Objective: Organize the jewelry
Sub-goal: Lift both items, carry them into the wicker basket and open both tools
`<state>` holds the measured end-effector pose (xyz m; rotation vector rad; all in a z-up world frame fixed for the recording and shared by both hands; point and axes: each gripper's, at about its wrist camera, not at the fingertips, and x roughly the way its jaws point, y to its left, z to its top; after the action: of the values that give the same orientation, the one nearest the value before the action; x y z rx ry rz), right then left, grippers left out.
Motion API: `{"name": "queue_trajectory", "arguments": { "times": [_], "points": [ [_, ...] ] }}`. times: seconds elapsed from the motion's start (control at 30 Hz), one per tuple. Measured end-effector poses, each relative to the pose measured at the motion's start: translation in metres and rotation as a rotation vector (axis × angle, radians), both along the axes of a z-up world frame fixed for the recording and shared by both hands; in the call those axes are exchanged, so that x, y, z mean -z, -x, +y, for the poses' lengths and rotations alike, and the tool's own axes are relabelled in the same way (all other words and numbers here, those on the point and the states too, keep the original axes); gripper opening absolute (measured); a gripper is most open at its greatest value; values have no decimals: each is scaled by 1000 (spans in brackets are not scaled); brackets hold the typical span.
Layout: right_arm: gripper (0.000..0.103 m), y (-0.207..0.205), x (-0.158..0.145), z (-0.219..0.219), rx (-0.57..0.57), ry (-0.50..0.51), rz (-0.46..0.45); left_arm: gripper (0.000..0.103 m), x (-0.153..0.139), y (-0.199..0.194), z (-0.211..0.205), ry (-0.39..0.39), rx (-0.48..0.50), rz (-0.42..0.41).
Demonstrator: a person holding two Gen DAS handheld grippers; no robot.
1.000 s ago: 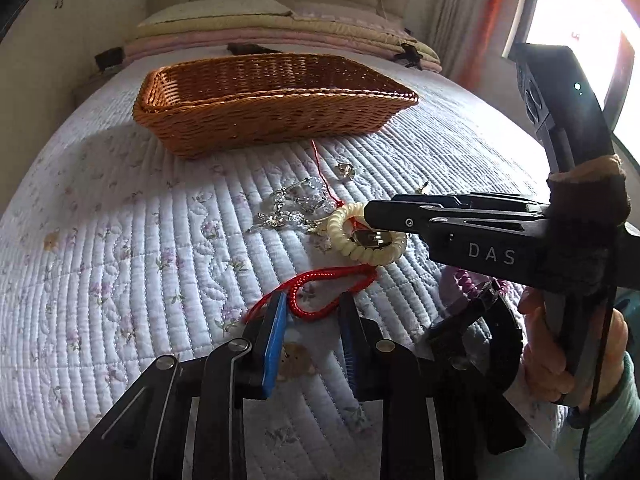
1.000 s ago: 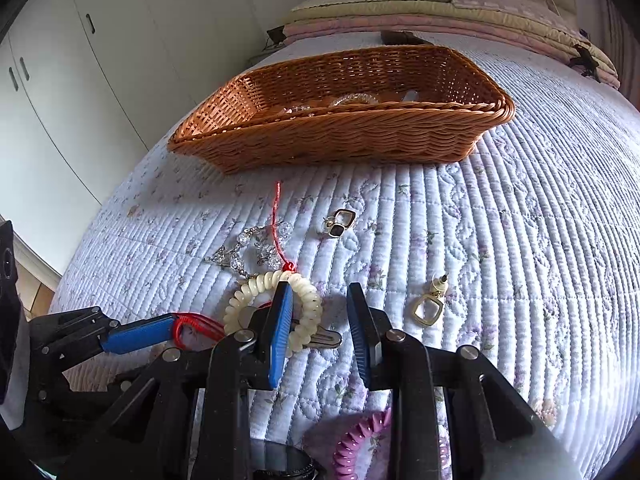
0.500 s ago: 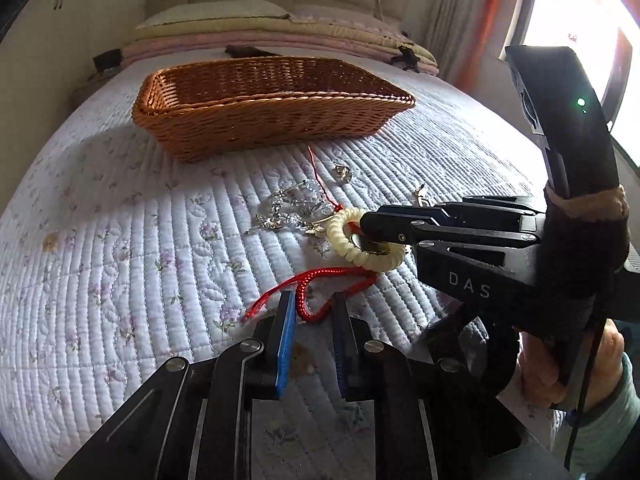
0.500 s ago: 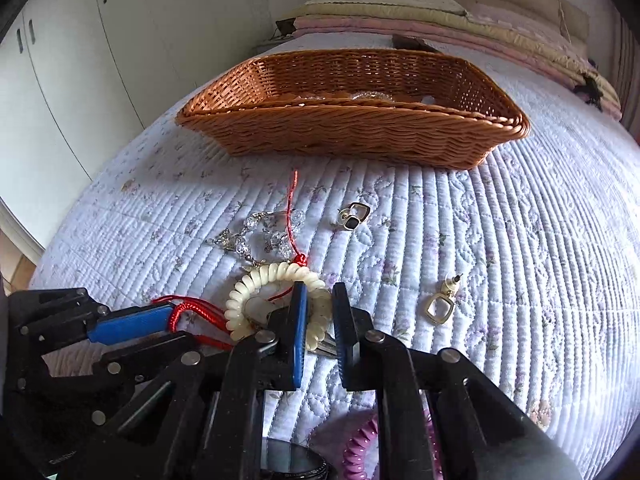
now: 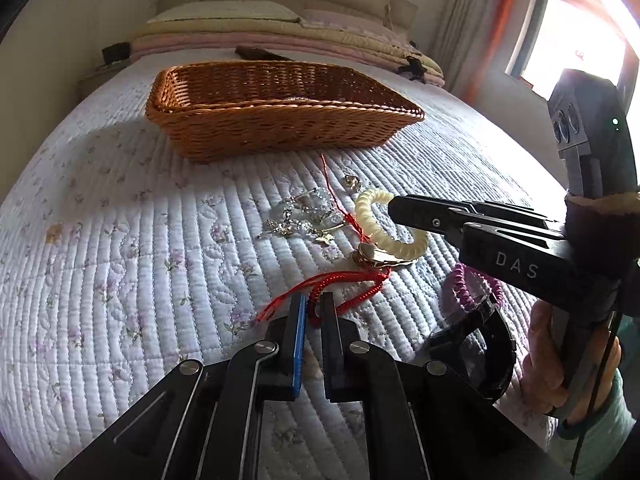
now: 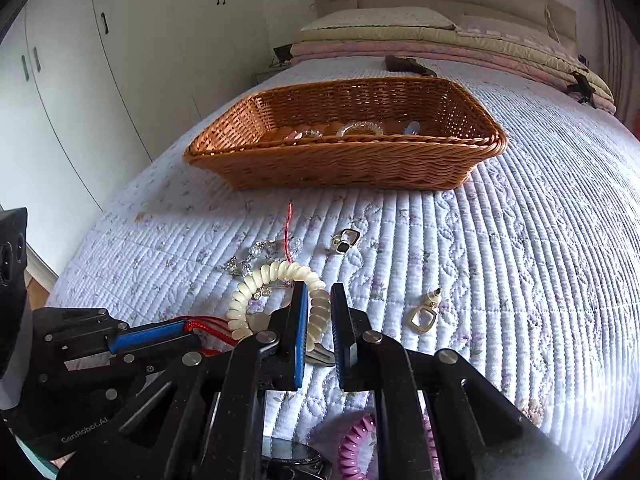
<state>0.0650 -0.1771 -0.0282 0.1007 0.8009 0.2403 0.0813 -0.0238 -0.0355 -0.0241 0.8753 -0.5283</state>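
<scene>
A brown wicker basket [image 5: 280, 120] stands far on the quilted bed; it also shows in the right wrist view [image 6: 344, 160] with several bracelets inside. My left gripper [image 5: 313, 308] is shut on a red cord bracelet [image 5: 344, 284] low on the quilt. My right gripper [image 6: 319, 308] is shut on a cream spiral bracelet [image 6: 256, 284], which also shows in the left wrist view [image 5: 370, 216] held by the right gripper's fingers [image 5: 432, 216]. A silver crystal chain [image 5: 300, 216] lies beside it.
Two gold earrings [image 6: 344, 240] [image 6: 424, 316], a purple spiral band [image 6: 352, 448] and a black watch [image 5: 480, 344] lie on the quilt. Folded bedding [image 6: 440, 44] sits behind the basket. White wardrobes [image 6: 80, 80] stand at the left.
Both grippers have closed: the left onto the red cord, the right onto the cream spiral bracelet. Both views have risen a little, and the cream bracelet has shifted with the right gripper.
</scene>
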Motion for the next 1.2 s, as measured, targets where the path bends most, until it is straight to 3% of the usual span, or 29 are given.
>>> {"name": "queue_trajectory", "arguments": {
  "times": [0.3,0.4,0.53,0.7,0.83,0.93,1.13,1.2],
  "points": [
    [13,0,-6,-33,44,-147,-5,6,-9,2,19,52,-14,-9],
    [13,-2,-4,-38,43,-172,10,10,-6,3,17,64,42,18],
    [13,-1,-5,-36,30,-178,11,23,-7,5,8,22,37,-13],
    [13,-1,-4,-30,16,-165,13,23,-5,-8,-17,-37,67,-11],
    [13,-4,-3,-32,13,-182,14,22,3,-18,-25,-62,60,15],
    [13,-4,-2,-36,13,-197,18,5,4,-14,-25,-69,58,8],
    [13,2,-8,-40,20,-192,-12,4,-5,-2,-12,-42,47,-29],
    [13,6,-11,-42,20,-195,-25,4,-14,4,-6,9,50,-59]
  ]
}}
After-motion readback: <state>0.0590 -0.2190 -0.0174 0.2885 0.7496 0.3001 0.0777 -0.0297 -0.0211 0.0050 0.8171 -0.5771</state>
